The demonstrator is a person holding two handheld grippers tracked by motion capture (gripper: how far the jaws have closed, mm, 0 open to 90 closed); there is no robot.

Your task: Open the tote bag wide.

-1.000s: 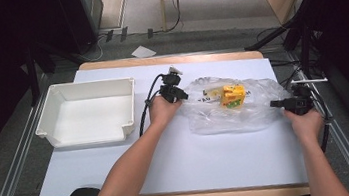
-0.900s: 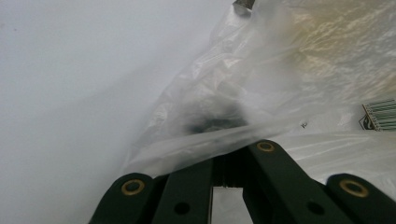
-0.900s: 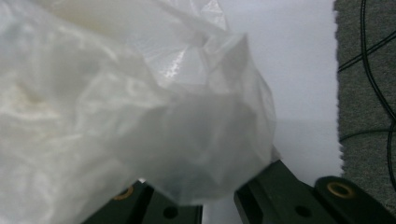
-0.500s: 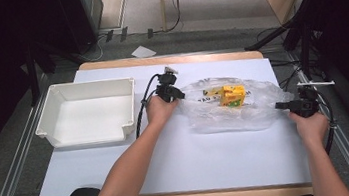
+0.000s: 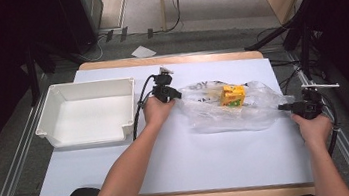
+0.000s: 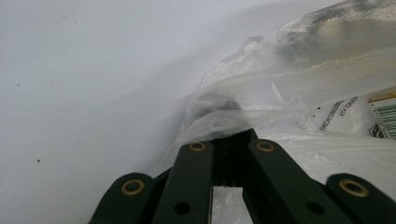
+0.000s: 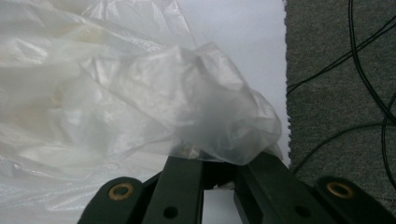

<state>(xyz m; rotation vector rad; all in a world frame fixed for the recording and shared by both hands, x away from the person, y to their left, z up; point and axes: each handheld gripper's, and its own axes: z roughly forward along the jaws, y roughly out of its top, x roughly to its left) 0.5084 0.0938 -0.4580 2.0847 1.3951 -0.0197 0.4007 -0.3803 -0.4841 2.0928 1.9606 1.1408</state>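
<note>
A clear plastic bag (image 5: 236, 108) lies across the middle-right of the white table, with a yellow and orange carton (image 5: 232, 95) inside it. My left gripper (image 5: 178, 94) is shut on the bag's left edge; in the left gripper view the film (image 6: 261, 116) bunches right over the closed jaws of the left gripper (image 6: 231, 140). My right gripper (image 5: 282, 107) is shut on the bag's right end, near the table's right edge. In the right gripper view a fold of the bag (image 7: 205, 112) drapes over the tips of the right gripper (image 7: 219, 163).
An empty white bin (image 5: 86, 113) stands at the left of the table (image 5: 171, 169), just beyond my left hand. Black cables (image 7: 355, 84) lie on the grey carpet off the table's right edge. A wooden shelf unit stands beyond the table's far edge.
My right gripper has drawn the bag's right end outward toward the table's right edge, stretching the bag wider. The left gripper has stayed where it was.
</note>
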